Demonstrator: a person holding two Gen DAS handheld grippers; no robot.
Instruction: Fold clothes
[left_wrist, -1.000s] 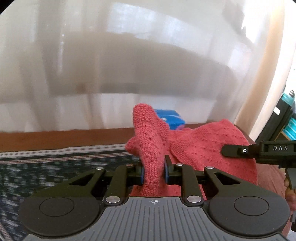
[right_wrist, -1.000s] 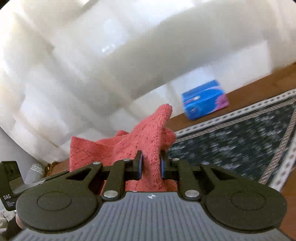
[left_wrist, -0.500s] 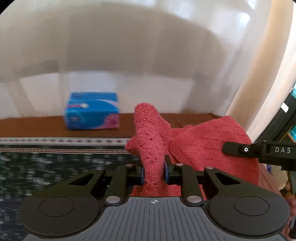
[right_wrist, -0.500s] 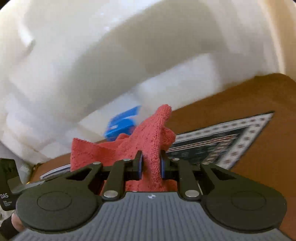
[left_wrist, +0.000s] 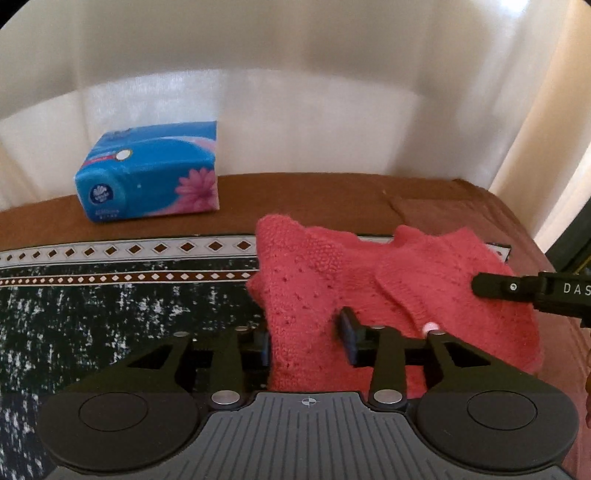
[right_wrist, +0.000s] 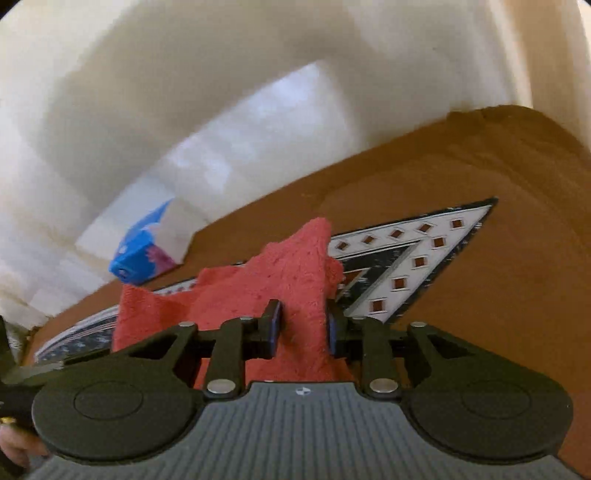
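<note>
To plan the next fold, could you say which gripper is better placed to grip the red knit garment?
Probably the left gripper: fingers open astride the red knit garment; the right gripper sits tilted.

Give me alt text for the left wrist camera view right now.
The left gripper, jaws parted, straddles a bunched coral-red knitted garment on a dark patterned cloth. A blue tissue pack with a pink flower sits behind; the right gripper enters from the right.
</note>
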